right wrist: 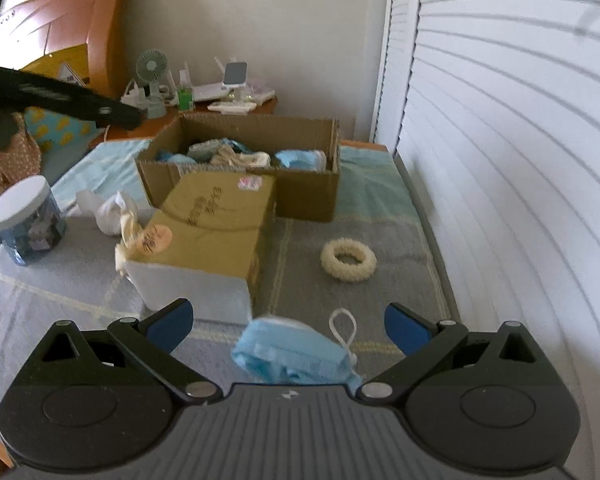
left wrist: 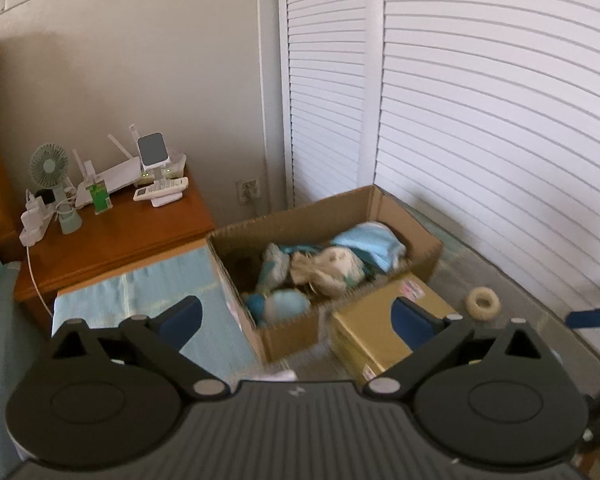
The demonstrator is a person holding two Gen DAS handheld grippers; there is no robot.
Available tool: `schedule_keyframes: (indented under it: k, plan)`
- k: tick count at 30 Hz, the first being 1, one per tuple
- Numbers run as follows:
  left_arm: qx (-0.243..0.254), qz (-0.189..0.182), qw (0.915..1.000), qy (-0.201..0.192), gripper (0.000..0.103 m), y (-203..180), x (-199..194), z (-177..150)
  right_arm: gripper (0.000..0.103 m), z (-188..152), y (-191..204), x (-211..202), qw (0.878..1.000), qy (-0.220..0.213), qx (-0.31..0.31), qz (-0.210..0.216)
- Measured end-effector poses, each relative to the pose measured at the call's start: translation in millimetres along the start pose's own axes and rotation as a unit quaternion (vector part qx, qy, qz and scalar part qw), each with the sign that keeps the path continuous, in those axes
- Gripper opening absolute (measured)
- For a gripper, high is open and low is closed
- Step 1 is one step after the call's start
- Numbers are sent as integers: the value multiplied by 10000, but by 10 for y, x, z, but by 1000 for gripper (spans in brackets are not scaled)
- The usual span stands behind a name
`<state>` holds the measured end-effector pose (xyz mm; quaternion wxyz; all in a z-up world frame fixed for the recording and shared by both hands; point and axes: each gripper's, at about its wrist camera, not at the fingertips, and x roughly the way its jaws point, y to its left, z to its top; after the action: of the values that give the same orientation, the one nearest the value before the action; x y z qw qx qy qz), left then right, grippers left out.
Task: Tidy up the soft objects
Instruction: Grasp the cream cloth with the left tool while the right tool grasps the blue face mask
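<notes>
An open cardboard box (left wrist: 416, 224) (right wrist: 316, 196) on the bed holds several soft items: blue cloths and a cream plush. My left gripper (left wrist: 296, 320) is open and empty, held above and in front of the box. My right gripper (right wrist: 286, 326) is open, low over the bed, with a blue face mask (right wrist: 296, 354) lying between its fingers, not gripped. A cream fluffy ring (right wrist: 349, 260) (left wrist: 483, 304) lies on the grey blanket to the right. A white knotted cloth (right wrist: 114, 214) lies left of a closed yellow box (right wrist: 216, 220) (left wrist: 376, 320).
A jar with a white lid (right wrist: 28, 220) stands at the bed's left. A wooden nightstand (left wrist: 120, 232) holds a fan, router and remotes. White louvred doors (left wrist: 480, 140) run along the right. The left gripper's arm (right wrist: 60, 98) shows at upper left of the right wrist view.
</notes>
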<state>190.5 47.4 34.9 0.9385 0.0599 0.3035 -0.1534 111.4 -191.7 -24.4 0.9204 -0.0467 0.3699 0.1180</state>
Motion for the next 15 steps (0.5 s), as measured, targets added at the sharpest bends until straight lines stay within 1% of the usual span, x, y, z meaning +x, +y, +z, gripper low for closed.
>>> schedule_keyframes:
  k: [5, 7, 11, 15]
  plan:
    - [-81, -108, 9999, 90, 101, -131, -157, -294, 103, -108, -71, 128, 9997, 214, 120, -81]
    - [-90, -92, 9998, 150, 101, -180, -186, -416, 103, -136, -84, 182, 9994, 289, 181, -77]
    - [-50, -40, 9997, 220, 101, -256, -211, -609, 103, -124, -44, 241, 9993, 304, 186, -70]
    - [-50, -61, 9993, 370, 101, -307, -148, -727, 103, -93, 23, 380, 9989, 403, 163, -176]
